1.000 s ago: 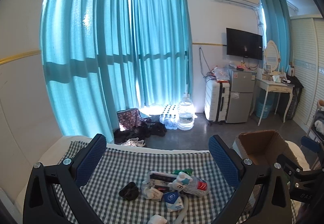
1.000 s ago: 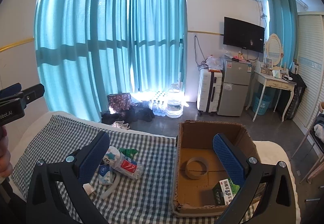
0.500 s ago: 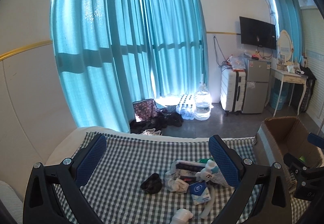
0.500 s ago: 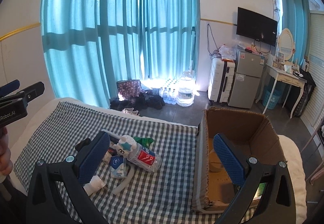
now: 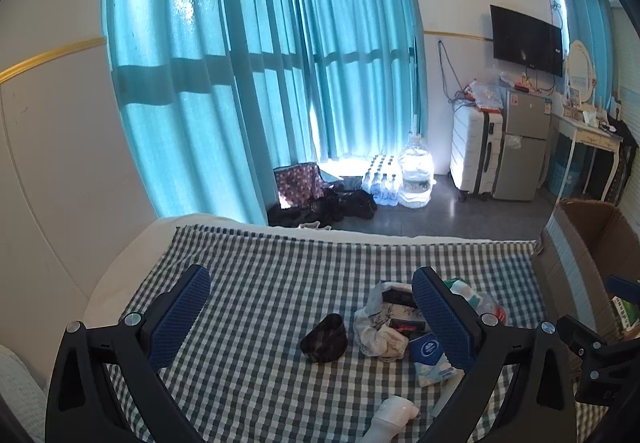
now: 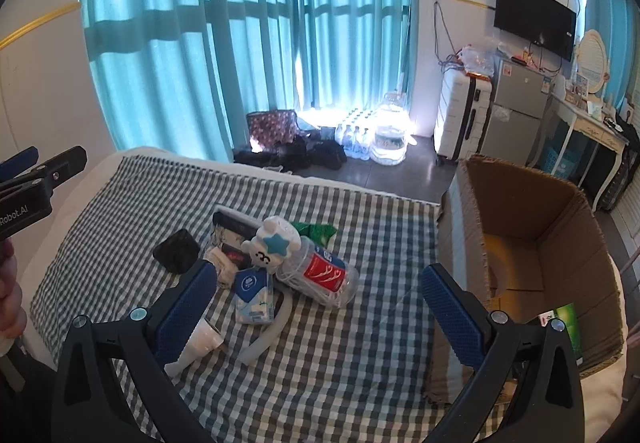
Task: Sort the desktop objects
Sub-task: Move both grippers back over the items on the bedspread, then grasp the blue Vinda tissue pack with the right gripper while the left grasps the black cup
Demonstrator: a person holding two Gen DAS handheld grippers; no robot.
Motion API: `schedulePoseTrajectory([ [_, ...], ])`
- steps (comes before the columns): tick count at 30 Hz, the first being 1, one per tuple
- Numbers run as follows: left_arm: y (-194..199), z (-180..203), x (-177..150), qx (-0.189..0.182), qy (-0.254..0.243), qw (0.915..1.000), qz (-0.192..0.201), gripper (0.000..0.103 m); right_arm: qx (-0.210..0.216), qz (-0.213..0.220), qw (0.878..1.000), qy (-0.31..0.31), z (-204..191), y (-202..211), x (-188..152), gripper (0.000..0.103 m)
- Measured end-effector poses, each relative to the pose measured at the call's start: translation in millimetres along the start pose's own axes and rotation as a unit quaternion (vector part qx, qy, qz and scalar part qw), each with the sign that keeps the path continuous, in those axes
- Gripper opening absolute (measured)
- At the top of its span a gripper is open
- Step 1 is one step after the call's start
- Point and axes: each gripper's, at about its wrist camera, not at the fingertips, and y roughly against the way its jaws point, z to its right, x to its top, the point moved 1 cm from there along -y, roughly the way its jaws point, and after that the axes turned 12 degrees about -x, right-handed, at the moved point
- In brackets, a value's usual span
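Checked cloth carries clutter mid-tabletop; cardboard box at its right edge. My left gripper and right gripper hover, jaws released, empty.

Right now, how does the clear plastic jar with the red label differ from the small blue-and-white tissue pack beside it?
The clear plastic jar with the red label is a see-through cylinder lying on its side; the small blue-and-white tissue pack is opaque, soft and lies flat. The jar is the bulkier one and carries a white cartoon lid; the pack has none. Both rest on the checked cloth, outside the cardboard box.
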Motion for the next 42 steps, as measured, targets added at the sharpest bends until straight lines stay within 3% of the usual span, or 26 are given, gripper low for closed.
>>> schedulePoseTrajectory([
  [15,-57,-26,-38,-0.007,-0.017,0.9988,-0.046,0.103,0.027,-0.062,0.997,0.022,-49,-51,-20,0.102],
  [21,-87,-29,-51,-0.018,-0.032,0.9960,-0.081,0.103,0.024,-0.086,0.995,0.040,-71,-78,-31,0.084],
  [29,-122,-31,-68,-0.039,-0.030,0.9910,-0.124,0.103,0.028,-0.111,0.992,0.052,-91,-112,-42,0.083],
  [42,-161,-36,-89,-0.061,-0.019,0.9854,-0.158,0.103,0.024,-0.142,0.988,0.062,-105,-142,-51,0.077],
])
